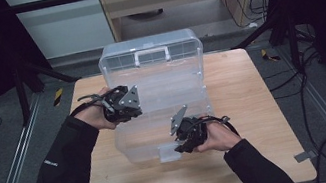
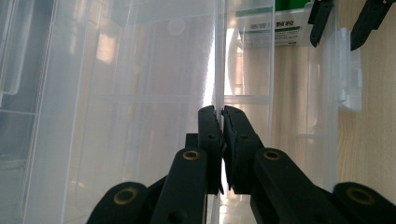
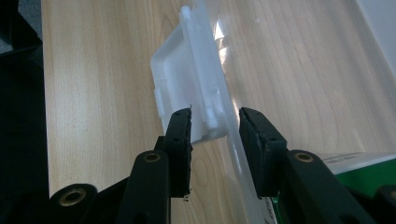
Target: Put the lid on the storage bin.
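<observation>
A clear plastic storage box [image 1: 161,107] with a white handle [image 1: 150,53] on its far side sits in the middle of the wooden surface [image 1: 250,106], and both hands work at it. The left gripper [image 1: 122,103] is at the box's left side; in the left gripper view its fingers [image 2: 209,135] are pinched closed on a thin clear wall of the box, which runs straight up between the pads. The right gripper [image 1: 186,135] is at the box's near edge, beside the white latch [image 3: 187,88] on the front. In the right gripper view its fingers [image 3: 180,140] stand partly apart with the latch and the clear edge between them; the left pad lies against the latch, while a gap shows before the right pad. A green-and-white label [image 2: 271,28] shows through the box's wall, near the right gripper's tips.
</observation>
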### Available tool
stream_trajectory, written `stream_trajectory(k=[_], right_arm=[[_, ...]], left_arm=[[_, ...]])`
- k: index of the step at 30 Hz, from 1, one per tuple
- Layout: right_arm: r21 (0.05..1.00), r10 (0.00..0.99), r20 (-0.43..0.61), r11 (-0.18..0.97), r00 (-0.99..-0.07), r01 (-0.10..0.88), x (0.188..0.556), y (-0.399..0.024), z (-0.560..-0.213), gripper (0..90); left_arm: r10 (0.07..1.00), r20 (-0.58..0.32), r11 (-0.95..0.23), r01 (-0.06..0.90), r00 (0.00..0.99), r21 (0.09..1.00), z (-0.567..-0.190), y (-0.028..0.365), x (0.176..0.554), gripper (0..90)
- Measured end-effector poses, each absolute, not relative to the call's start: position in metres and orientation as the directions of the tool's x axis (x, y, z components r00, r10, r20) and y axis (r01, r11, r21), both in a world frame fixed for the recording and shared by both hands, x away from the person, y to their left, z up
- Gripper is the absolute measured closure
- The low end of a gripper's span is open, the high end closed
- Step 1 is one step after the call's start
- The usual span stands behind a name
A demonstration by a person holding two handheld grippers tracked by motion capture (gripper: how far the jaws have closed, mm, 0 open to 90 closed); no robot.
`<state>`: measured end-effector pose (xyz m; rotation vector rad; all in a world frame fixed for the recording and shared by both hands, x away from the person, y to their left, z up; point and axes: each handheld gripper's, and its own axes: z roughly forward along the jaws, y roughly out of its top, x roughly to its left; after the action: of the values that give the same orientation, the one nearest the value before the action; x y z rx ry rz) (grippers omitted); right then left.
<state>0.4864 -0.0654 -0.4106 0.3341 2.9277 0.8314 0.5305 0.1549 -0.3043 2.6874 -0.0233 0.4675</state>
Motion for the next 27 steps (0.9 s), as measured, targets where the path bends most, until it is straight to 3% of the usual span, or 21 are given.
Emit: stream_trajectory(k=[15, 19, 21, 23, 27], right_arm=[[0.547, 0.250, -0.011, 0.812, -0.968, 0.204, 0.486, -0.065, -0.413, 66.1], [0.555, 0.258, -0.018, 0.806, -0.966, 0.205, 0.486, -0.066, -0.413, 65.9], [0.556, 0.257, -0.021, 0.806, -0.966, 0.202, 0.485, -0.066, -0.413, 65.4], [0.565, 0.263, -0.026, 0.800, -0.964, 0.203, 0.484, -0.067, -0.413, 64.8], [0.626, 0.295, 0.009, 0.744, -0.955, 0.236, 0.482, -0.077, -0.409, 64.1]], left_arm=[[0.050, 0.303, -0.913, -0.079, 0.952, 0.400, -0.309, 0.156, 0.524, 85.4], [0.027, 0.333, -0.908, -0.116, 0.943, 0.402, -0.310, 0.156, 0.524, 85.3], [0.047, 0.307, -0.912, -0.085, 0.950, 0.401, -0.311, 0.156, 0.521, 85.1], [0.024, 0.334, -0.910, -0.117, 0.942, 0.398, -0.310, 0.155, 0.523, 85.0], [0.049, 0.304, -0.911, -0.082, 0.951, 0.404, -0.312, 0.156, 0.521, 84.8]])
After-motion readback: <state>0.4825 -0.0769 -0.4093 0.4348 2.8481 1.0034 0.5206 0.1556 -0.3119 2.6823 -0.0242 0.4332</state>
